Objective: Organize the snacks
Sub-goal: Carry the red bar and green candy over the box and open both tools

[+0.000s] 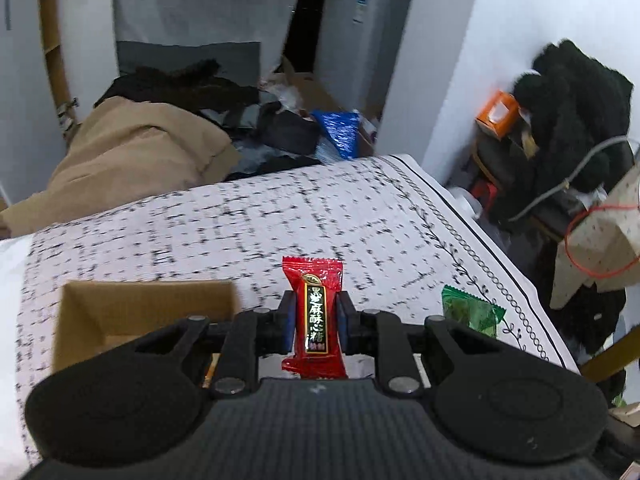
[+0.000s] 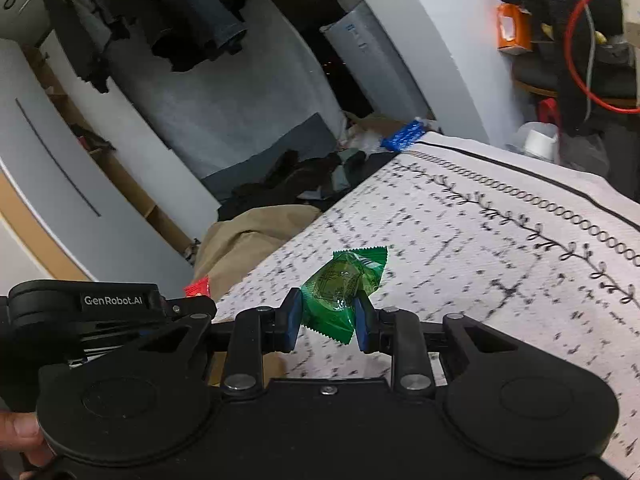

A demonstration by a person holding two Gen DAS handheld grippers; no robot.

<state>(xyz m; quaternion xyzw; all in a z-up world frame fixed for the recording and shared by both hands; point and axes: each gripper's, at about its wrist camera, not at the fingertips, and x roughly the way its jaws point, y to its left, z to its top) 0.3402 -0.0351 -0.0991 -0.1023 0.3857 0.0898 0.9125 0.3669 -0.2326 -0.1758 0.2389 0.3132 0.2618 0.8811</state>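
Observation:
My left gripper (image 1: 315,322) is shut on a red candy packet (image 1: 314,316) with gold lettering, held upright above the patterned tablecloth (image 1: 280,224). An open cardboard box (image 1: 140,312) sits just left of it. My right gripper (image 2: 329,320) is shut on a green candy packet (image 2: 342,290), held over the tablecloth (image 2: 480,260). The green candy also shows in the left wrist view (image 1: 472,312), to the right of the red one. The left gripper's body (image 2: 104,312) and the red candy's tip (image 2: 198,287) show at the left of the right wrist view.
Beyond the table's far edge lie a tan coat (image 1: 132,152), dark clothes (image 1: 180,84) and a blue packet (image 1: 340,132). At the right stand a black fuzzy garment (image 1: 572,92), an orange box (image 1: 498,114) and cables (image 2: 580,60). Clothes hang above (image 2: 160,12).

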